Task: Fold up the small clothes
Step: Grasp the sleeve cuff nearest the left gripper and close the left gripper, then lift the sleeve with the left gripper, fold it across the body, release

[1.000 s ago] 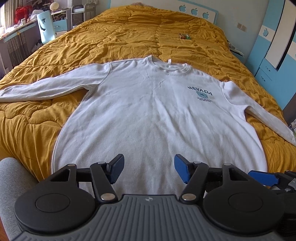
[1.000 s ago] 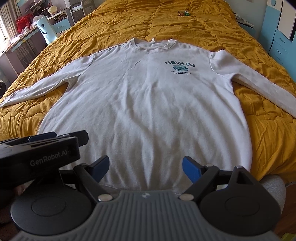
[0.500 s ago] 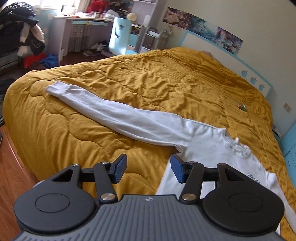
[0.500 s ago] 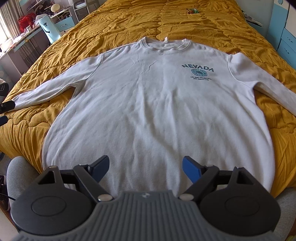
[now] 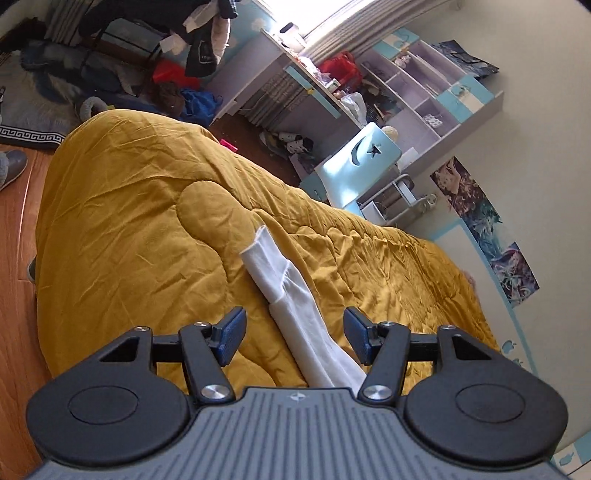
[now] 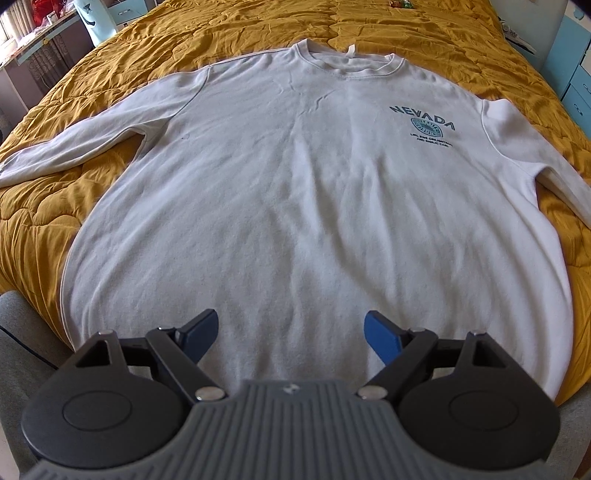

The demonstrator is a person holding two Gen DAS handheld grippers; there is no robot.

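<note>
A white long-sleeved sweatshirt with a blue "NEVADA" print lies flat, front up, on a mustard-yellow quilt, both sleeves spread out. My right gripper is open and empty above the hem, at the middle of the bottom edge. My left gripper is open and empty above the left sleeve, which runs between the two fingers without touching them; the cuff lies just ahead of them.
The quilt drops off at the bed's left edge onto a wooden floor. A light-blue chair, a cluttered desk and shelves stand beyond. Blue drawers stand to the bed's right.
My left gripper has swung left from the sweatshirt's hem to the left sleeve and now hovers near the cuff. My right gripper has moved slightly closer over the hem. Both stay open.
</note>
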